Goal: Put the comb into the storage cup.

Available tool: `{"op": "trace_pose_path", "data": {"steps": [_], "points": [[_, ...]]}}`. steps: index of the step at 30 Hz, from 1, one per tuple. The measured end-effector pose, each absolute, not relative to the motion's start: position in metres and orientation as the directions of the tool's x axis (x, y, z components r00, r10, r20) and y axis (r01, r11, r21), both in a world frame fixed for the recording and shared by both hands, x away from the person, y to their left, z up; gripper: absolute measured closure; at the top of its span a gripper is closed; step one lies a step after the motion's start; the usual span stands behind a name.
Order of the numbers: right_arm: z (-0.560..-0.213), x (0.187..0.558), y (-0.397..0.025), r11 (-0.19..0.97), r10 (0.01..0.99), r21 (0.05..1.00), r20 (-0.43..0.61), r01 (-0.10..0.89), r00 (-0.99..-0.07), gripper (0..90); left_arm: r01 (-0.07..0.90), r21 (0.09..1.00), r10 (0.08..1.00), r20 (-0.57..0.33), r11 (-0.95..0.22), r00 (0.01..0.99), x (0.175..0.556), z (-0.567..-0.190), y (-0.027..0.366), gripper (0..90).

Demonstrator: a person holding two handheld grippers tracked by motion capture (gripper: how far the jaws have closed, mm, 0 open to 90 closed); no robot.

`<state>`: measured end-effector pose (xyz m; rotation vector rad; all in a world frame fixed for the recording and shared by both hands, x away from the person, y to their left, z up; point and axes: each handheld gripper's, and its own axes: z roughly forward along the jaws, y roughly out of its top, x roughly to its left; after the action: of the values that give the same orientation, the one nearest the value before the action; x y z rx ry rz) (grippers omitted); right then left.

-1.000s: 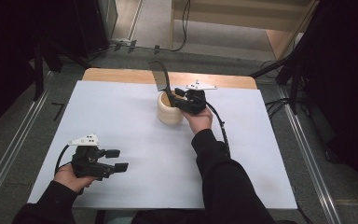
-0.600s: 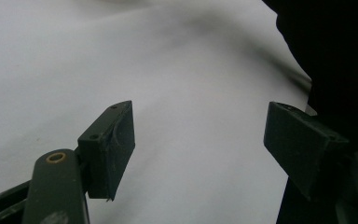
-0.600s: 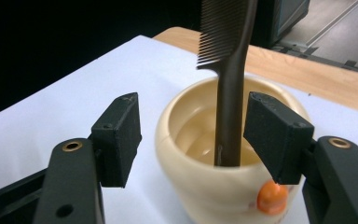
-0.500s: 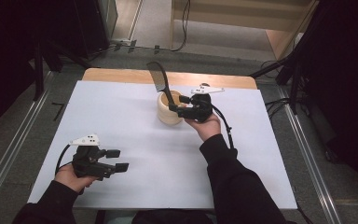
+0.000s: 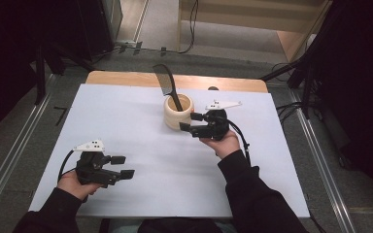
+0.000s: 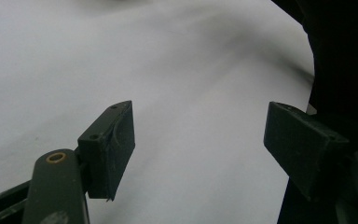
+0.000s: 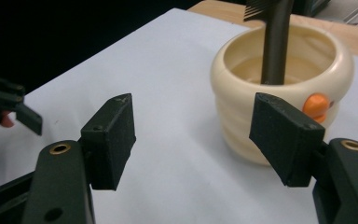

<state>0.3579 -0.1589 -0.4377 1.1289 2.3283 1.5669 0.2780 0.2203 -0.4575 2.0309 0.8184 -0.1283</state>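
Note:
A cream ribbed cup (image 5: 178,111) (image 7: 279,100) stands upright at the back middle of the white table, with an orange spot on its side. A black spatula (image 5: 167,86) (image 7: 276,37) leans in it, blade up. My right gripper (image 5: 190,122) (image 7: 196,133) is open just right of the cup, low over the table, jaws pointing left with nothing between them. My left gripper (image 5: 121,166) (image 6: 200,149) is open near the front left of the table, empty, held in a hand.
The white table top (image 5: 141,126) has a wooden strip (image 5: 121,77) along its far edge. Metal rails run along the floor on both sides. Dark equipment stands at the left and right. Cables trail behind the table.
My right gripper has let go of the spatula handle, opened, and drawn back to the right and down beside the cup. The spatula now leans in the cup on its own. The left gripper stays put.

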Motion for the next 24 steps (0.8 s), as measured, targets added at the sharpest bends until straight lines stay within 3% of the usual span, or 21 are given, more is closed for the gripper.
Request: {"op": "trace_pose_path", "data": {"steps": [24], "points": [[-0.452,0.299,-0.188,0.341,0.639,0.737,0.274,0.584,-0.719,23.2,0.594,0.716,0.501,-0.387,-0.366,0.774,0.277,-0.457,0.22,25.4]]}}
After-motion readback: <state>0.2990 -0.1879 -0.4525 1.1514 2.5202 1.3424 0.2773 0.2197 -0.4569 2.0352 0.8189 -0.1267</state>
